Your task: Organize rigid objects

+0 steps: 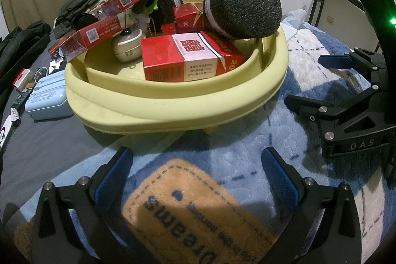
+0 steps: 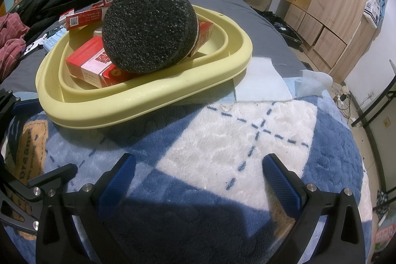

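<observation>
Nearest, left gripper (image 1: 195,180) and right gripper (image 2: 198,180) both spread wide, holding nothing, over the blue-and-white plush blanket (image 2: 247,140). Beyond, toward the blanket's far edge, pale yellow plastic basin (image 1: 173,105) already heaped: red cardboard cigarette packs (image 1: 183,56), black foam-headed microphone (image 1: 245,6) riding its rim. Probably best to approach low, take one pack squarely, avoid nudging the microphone loose.

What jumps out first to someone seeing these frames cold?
The big dark, speckled foam pad with a white band dominates, propped on red cigarette boxes piled inside a pale yellow oval plastic basin. The basin sits on a blue-and-white plush blanket covering a bed. Both grippers, left and right, hover open and empty just short of the basin.
</observation>
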`<act>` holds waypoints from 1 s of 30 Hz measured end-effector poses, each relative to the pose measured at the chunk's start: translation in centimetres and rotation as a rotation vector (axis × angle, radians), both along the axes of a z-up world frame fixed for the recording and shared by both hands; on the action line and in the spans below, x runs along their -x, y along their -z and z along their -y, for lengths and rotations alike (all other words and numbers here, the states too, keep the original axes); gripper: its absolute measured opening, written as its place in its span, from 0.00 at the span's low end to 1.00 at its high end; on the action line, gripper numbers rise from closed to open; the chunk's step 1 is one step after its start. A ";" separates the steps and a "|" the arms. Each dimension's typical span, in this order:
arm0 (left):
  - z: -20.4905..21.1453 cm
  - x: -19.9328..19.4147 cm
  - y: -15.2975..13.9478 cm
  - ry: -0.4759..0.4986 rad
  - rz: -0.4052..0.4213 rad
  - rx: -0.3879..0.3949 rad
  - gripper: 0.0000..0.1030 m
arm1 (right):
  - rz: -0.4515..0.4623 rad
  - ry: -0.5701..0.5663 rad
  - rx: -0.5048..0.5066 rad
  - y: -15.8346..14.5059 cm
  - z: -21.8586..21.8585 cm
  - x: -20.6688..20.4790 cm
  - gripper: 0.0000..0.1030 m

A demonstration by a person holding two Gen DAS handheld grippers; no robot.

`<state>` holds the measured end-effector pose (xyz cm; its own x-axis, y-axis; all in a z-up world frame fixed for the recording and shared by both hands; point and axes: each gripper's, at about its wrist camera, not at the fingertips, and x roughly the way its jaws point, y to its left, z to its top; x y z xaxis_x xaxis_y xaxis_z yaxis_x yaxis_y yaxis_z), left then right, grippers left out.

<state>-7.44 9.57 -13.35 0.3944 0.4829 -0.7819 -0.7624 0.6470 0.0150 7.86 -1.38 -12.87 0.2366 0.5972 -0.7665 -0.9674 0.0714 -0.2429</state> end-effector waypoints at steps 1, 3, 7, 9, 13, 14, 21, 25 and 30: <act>0.0 0.0 0.0 0.000 0.000 0.000 1.00 | 0.002 0.000 0.000 0.0 0.0 0.1 1.00; 0.0 0.0 0.0 0.000 -0.001 0.000 1.00 | 0.002 0.000 0.000 0.0 0.0 0.0 1.00; 0.0 0.0 0.0 0.000 0.000 0.000 1.00 | 0.003 0.000 0.000 0.1 0.0 0.0 1.00; 0.0 0.0 0.0 0.000 0.000 0.000 1.00 | 0.002 0.000 0.000 0.1 0.0 0.0 1.00; 0.0 0.0 0.0 0.000 0.000 0.000 1.00 | 0.001 0.000 0.000 0.1 0.0 -0.1 1.00; 0.0 0.0 0.0 0.000 0.000 0.000 1.00 | 0.002 0.000 0.000 0.1 0.0 0.0 1.00; 0.0 0.0 0.0 0.000 0.000 0.000 1.00 | 0.001 0.000 0.000 0.1 0.0 0.0 1.00; 0.0 0.0 0.0 0.000 -0.001 0.000 1.00 | 0.003 0.000 0.000 0.1 0.1 0.2 1.00; 0.0 0.0 0.0 0.000 0.000 0.000 1.00 | 0.002 -0.001 0.000 0.1 0.1 0.2 1.00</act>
<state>-7.45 9.58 -13.34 0.3940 0.4831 -0.7819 -0.7624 0.6470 0.0156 7.61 -1.46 -13.01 0.2378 0.5975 -0.7658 -0.9670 0.0709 -0.2449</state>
